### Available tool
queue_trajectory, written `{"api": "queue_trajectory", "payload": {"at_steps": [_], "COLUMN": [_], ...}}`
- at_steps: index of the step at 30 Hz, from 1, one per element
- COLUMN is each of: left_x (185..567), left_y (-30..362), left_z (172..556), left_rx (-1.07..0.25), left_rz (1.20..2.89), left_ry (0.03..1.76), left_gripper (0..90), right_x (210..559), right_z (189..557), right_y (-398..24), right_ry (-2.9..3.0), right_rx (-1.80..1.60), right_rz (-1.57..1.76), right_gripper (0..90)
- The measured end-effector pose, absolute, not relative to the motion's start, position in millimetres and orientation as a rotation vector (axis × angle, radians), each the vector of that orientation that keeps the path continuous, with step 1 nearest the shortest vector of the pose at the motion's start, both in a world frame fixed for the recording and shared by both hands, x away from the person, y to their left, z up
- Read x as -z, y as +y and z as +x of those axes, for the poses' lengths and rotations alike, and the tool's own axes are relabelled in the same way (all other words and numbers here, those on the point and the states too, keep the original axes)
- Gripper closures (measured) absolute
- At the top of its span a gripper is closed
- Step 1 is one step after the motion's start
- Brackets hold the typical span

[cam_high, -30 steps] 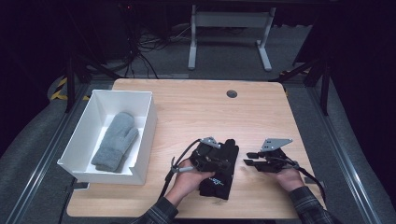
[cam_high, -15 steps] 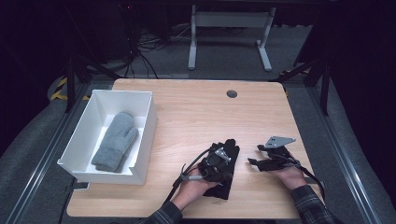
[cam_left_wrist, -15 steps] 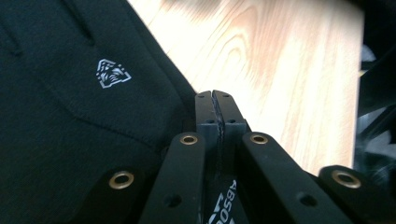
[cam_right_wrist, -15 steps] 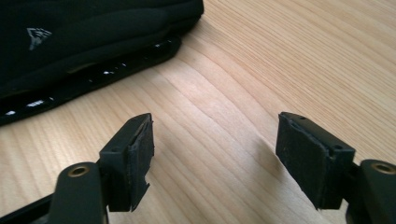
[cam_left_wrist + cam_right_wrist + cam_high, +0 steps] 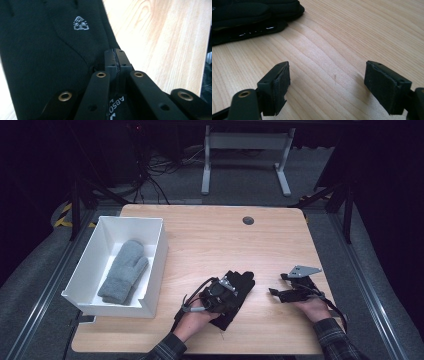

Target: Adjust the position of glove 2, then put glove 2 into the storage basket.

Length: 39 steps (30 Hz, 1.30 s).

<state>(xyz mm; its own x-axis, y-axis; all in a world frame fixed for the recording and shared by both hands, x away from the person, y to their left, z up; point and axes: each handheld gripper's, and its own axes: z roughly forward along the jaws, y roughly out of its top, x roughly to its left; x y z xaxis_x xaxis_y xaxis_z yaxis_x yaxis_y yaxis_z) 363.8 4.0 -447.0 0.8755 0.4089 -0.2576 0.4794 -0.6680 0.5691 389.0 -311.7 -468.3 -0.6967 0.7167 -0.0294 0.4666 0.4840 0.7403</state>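
Black glove [image 5: 45,50]: smooth matt knit cloth with fine stitched seams and a small grey printed logo [image 5: 81,23]. Grey mitten [image 5: 123,271]: soft, fuzzy woollen-looking cloth, lying in a white bin [image 5: 155,265] of smooth matt plastic; table [image 5: 215,240]: light wood-grain top, smooth with a faint sheen. Left gripper [image 5: 117,65] and right gripper [image 5: 325,87]: matt black plastic, the left with brass-coloured metal eyelets [image 5: 101,74], and the right's pads [image 5: 282,86] faced with rough, slightly frayed black foam-like material.
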Motion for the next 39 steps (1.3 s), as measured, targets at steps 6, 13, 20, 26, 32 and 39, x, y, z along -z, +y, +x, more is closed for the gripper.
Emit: {"api": "queue_trajectory", "payload": {"at_steps": [6,13,20,26,32,39], "left_x": [444.1,429.7,417.7,422.3,431.0,444.2], "left_y": [20.1,42.7,47.9,32.0,18.5,11.9], "left_z": [366.0,373.5,385.0,391.5,395.1,398.1], "left_rx": [0.057,0.026,-0.042,-0.085,-0.137,-0.17], "left_rz": [2.414,2.36,2.297,2.331,2.384,2.437], "left_ry": [0.681,0.709,0.72,0.688,0.656,0.681], "left_gripper": [90.0,89.9,60.7,32.3,19.0,16.9], "right_x": [468.3,468.6,468.6,468.6,468.6,468.6], "right_z": [389.1,389.5,389.6,389.7,389.7,389.7], "right_y": [-311.8,-311.6,-311.6,-311.6,-311.6,-311.6], "right_ry": [2.4,2.4,2.401,2.401,2.401,2.401], "right_rx": [-1.045,-1.043,-1.042,-1.041,-1.041,-1.041], "right_rz": [0.995,0.998,0.998,0.999,0.999,0.999], "right_gripper": [21.0,19.3,18.9,18.7,18.7,18.7]}}
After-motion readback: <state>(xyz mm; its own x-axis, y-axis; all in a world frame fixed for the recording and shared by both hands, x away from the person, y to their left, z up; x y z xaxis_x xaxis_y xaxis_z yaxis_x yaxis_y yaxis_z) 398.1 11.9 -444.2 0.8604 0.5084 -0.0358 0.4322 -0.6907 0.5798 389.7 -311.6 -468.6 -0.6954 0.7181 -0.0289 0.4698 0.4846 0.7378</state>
